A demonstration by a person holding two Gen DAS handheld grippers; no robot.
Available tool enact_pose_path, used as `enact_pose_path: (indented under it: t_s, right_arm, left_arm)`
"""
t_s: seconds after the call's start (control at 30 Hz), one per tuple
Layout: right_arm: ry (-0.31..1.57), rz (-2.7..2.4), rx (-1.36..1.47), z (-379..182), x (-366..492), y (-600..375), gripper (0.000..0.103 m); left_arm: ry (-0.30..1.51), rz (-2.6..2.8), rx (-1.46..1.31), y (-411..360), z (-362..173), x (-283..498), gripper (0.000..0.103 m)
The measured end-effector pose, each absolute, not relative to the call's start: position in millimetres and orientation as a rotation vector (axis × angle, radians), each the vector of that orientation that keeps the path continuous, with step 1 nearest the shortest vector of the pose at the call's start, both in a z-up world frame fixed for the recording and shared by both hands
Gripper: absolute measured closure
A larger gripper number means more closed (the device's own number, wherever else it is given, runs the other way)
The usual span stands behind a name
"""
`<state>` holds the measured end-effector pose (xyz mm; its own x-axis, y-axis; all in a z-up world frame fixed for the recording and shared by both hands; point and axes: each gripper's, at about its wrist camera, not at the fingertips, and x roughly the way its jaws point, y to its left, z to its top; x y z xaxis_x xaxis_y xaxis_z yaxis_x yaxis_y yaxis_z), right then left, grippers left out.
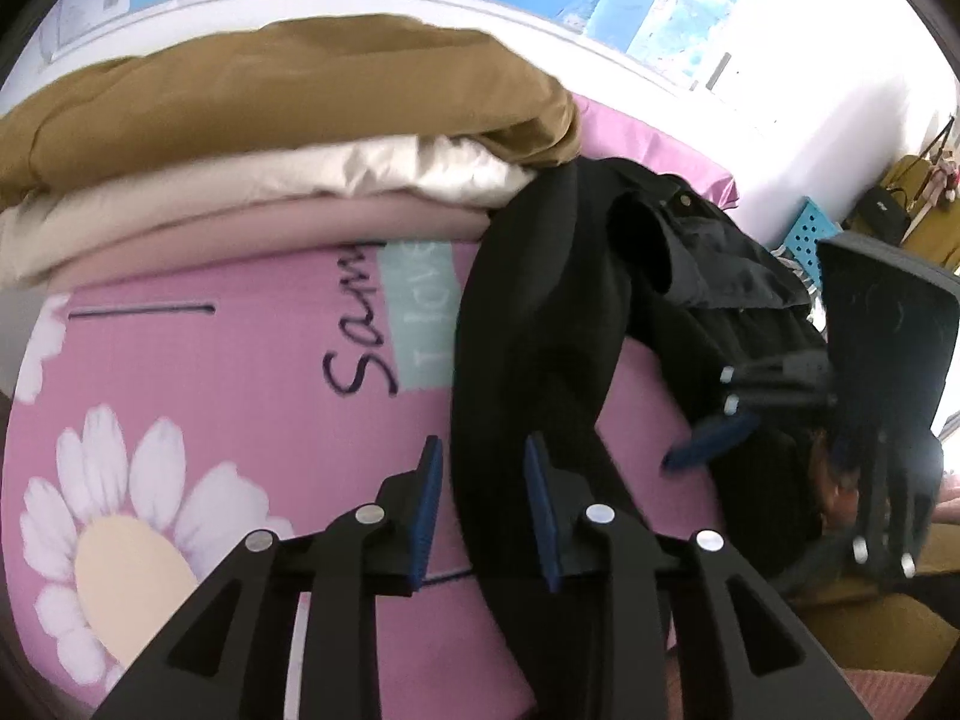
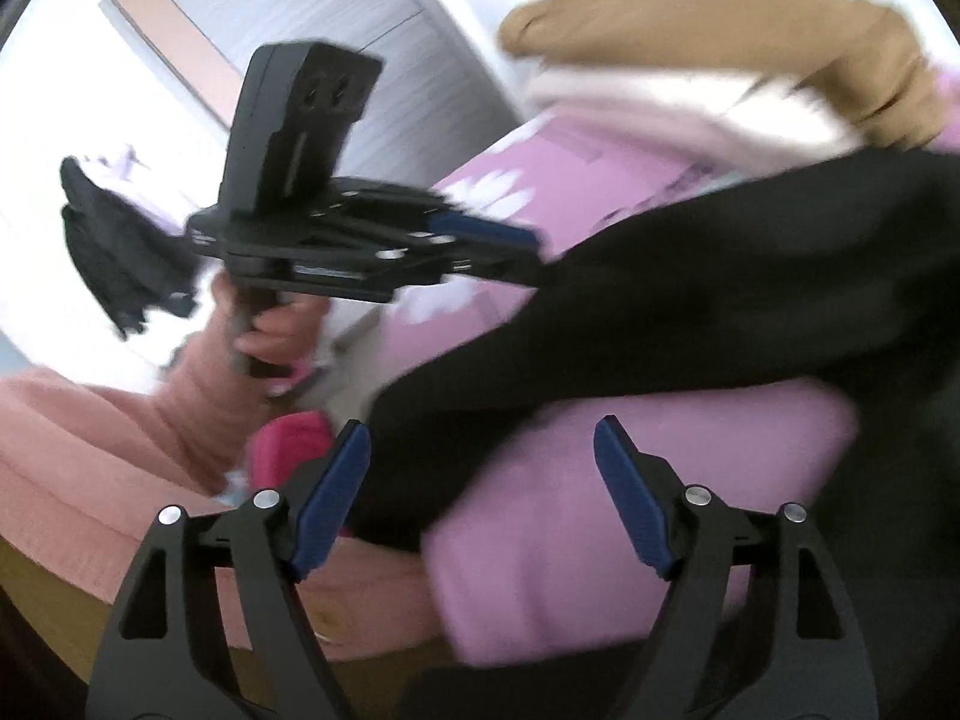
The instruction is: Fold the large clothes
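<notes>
A black garment (image 1: pixel 540 300) lies crumpled across the pink daisy-print bed sheet (image 1: pixel 240 420), with one long strip trailing toward me. That strip runs between the fingers of my left gripper (image 1: pixel 483 453). The jaws stand a little apart and the left pad is clear of the cloth. My right gripper (image 2: pixel 480 438) is wide open over the same black garment (image 2: pixel 720 300), and an edge of the cloth lies loose between its blue pads (image 2: pixel 333 498). In the right wrist view a hand (image 2: pixel 270 336) in a pink sleeve holds the left gripper.
A stack of folded clothes sits at the back of the bed: brown (image 1: pixel 270 96) on top, then cream (image 1: pixel 360 174) and pale pink. Maps cover the wall. A blue crate (image 1: pixel 804 234) stands off the bed's right side. More dark clothing (image 2: pixel 120 252) hangs at left.
</notes>
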<state>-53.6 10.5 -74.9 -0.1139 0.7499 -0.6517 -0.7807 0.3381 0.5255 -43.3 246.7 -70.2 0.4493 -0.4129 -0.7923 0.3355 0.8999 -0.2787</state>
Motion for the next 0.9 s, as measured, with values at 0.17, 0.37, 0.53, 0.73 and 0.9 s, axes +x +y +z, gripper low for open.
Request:
enact_pose_path:
  t_s: [0.17,0.37,0.53,0.73,0.9]
  right_arm:
    - [1.127,1.354,-0.090,-90.7,-71.0,56.8,0.046]
    - [1.114,1.421,0.052,-69.4,-63.1,52.1,0.100]
    - [0.950,1.400,0.335,-3.9,-27.2,-24.5,0.100]
    - [0.808,1.153,0.559,10.6,7.4,-145.8,0.098]
    - [0.906,0.848,0.759,-53.5,30.5,-232.8,0.075]
  left_arm:
    - [0.998,-0.456,-0.113,258.2,-74.1,-50.8,0.076]
    - [0.911,-0.449,-0.131,279.8,-46.5,-61.8,0.069]
    - [0.783,-0.506,-0.152,288.1,-13.5,-69.2,0.060]
    - [0.797,-0.619,-0.118,240.0,-24.2,-45.3,0.060]
    - [0.861,-0.691,-0.076,184.3,-46.0,-13.3,0.060]
